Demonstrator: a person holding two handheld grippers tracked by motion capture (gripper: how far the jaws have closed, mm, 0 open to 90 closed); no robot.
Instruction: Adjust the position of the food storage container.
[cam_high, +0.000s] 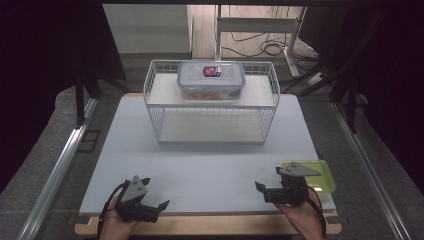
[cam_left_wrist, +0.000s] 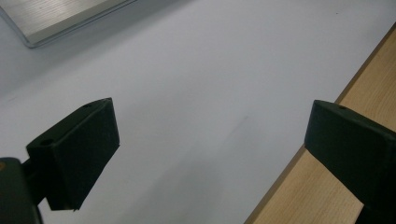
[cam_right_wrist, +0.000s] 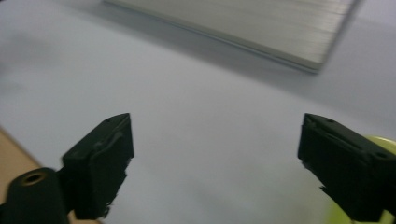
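Observation:
A clear plastic food box (cam_high: 211, 80) with a snap lid and a red-blue label sits on the top shelf of a white wire rack (cam_high: 212, 102) at the back of the white table mat (cam_high: 200, 165). A flat lime-green tray (cam_high: 315, 175) lies at the mat's front right. My right gripper (cam_high: 269, 179) (cam_right_wrist: 215, 154) hovers just left of the tray, jaws open with nothing between them; the tray's green edge (cam_right_wrist: 390, 142) peeks past its right jaw. At the front left edge my left gripper (cam_high: 156, 192) (cam_left_wrist: 210, 140) is open and holds nothing.
The rack's lower shelf board (cam_left_wrist: 60, 14) (cam_right_wrist: 243, 23) lies ahead of both grippers. A wooden board edge (cam_left_wrist: 327, 200) runs under the mat's front. Metal rails (cam_high: 60, 160) flank the table, and cables lie on the floor behind it.

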